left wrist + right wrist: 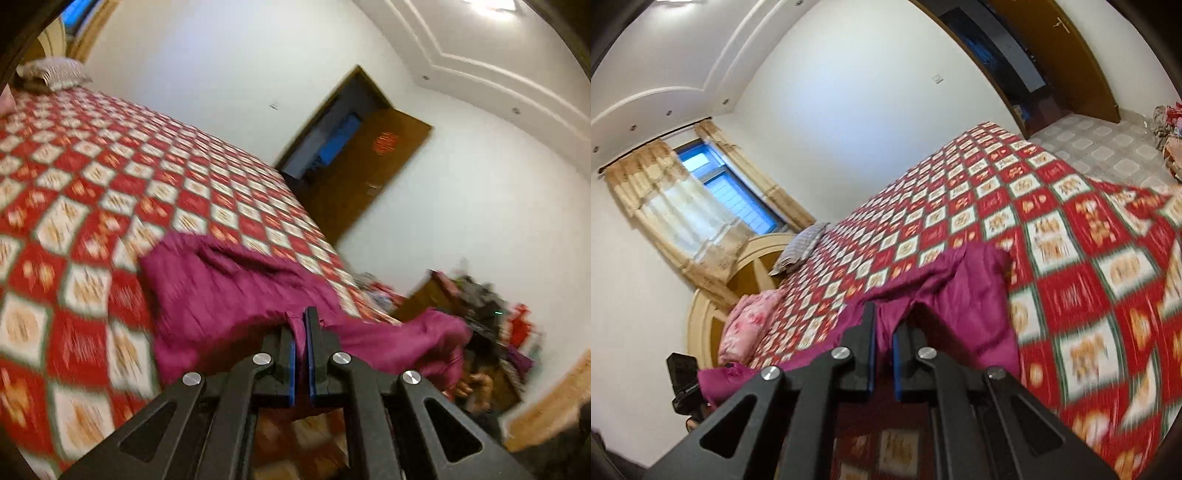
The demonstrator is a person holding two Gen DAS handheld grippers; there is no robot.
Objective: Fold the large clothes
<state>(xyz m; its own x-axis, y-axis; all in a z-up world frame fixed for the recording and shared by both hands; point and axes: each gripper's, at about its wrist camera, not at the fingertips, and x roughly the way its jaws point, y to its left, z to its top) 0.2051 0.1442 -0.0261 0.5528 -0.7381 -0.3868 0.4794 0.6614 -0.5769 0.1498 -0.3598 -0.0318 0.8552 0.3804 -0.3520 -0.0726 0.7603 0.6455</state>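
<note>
While the far part of the magenta garment [221, 291] lies spread on the bed's red and white checked bedspread [92, 192], its near edge hangs lifted between the two grippers. The left gripper [301, 325] has its jaws closed tight on a pinch of the cloth, which bunches into a thin fold between the blue-edged fingers [314, 343]. From there the fabric runs off to the right in the left wrist view, toward a hand [476, 387] seen dimly at the far end of the cloth.

In the right wrist view, the right gripper [884, 332] is likewise clamped on the garment [960, 295], a thicker wad of cloth filling the narrow gap between its fingers. The fabric stretches from this grip to the left, where the other gripper's black body [681, 384] shows at the picture's edge. Both views are blurred.

At the head of the bed sit a striped pillow [803, 245] and a pink flowered pillow [746, 325], well apart from the garment. A curtained window [713, 192] stands behind the headboard, and a wooden door [354, 173] stands open beyond the foot of the bed.
</note>
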